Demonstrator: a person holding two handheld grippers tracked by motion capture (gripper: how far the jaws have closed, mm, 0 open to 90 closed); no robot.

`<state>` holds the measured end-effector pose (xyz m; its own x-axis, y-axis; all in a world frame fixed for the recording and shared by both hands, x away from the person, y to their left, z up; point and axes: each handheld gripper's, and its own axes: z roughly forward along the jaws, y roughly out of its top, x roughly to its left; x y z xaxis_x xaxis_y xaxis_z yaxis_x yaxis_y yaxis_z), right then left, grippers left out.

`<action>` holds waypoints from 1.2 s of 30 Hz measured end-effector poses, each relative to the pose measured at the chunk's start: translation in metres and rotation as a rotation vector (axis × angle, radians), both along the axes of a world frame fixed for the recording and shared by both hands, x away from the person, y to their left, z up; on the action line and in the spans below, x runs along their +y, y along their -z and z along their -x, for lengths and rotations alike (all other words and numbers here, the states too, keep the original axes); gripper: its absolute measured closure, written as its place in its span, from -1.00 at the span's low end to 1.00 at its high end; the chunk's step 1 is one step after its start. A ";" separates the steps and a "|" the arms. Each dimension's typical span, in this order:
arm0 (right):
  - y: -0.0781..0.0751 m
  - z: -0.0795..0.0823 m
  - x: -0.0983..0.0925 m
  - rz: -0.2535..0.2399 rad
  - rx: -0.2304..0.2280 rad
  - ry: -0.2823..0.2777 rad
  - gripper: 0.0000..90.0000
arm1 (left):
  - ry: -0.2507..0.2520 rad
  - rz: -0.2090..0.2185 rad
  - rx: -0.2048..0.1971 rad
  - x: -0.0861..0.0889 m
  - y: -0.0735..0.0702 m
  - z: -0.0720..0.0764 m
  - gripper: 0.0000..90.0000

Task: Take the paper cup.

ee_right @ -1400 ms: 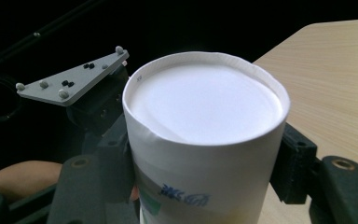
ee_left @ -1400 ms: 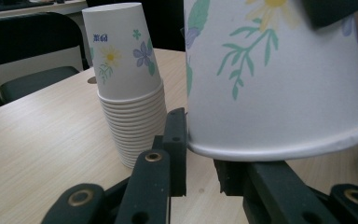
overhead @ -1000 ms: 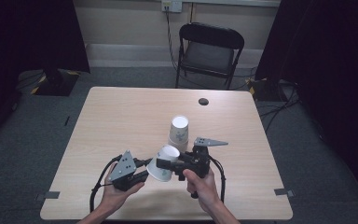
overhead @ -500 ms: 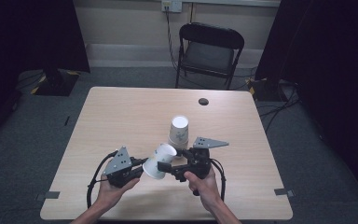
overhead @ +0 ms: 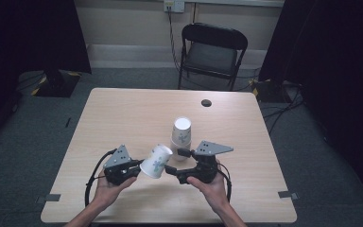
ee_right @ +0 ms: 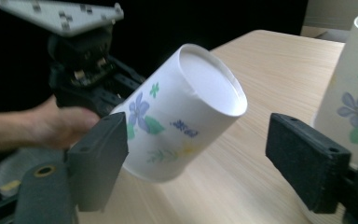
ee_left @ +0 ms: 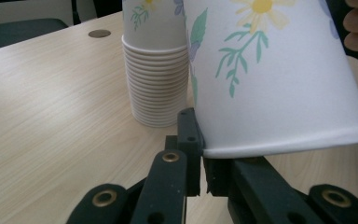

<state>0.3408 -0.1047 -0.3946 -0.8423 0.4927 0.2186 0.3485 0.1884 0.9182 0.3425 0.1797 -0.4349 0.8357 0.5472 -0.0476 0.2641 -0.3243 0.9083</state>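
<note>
Flowers, no legible writing, decorate left gripper's (overhead: 131, 168) cup (overhead: 155, 161).

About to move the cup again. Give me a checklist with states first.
1. Left gripper clamped on the cup rim: ok.
2. Right gripper open: ok.
3. Cup lifted off the table: ok.
4. Cup apart from the stack: ok.
5. Stack upright: ok.
6. Cup between the right jaws: cannot tell; it may lie just beyond them.
</note>
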 end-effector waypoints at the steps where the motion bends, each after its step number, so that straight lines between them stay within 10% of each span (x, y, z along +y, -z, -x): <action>1: 0.001 0.001 0.000 0.021 -0.012 0.004 -0.51 | 0.002 -0.009 0.008 -0.001 0.001 -0.001 0.93; 21: 0.000 0.020 0.020 0.116 -0.161 -0.097 0.12 | 0.102 -0.161 0.178 -0.018 0.023 -0.011 0.93; 36: 0.017 0.011 0.018 0.169 -0.150 -0.069 0.29 | 0.131 -0.133 0.188 -0.018 0.020 -0.007 0.92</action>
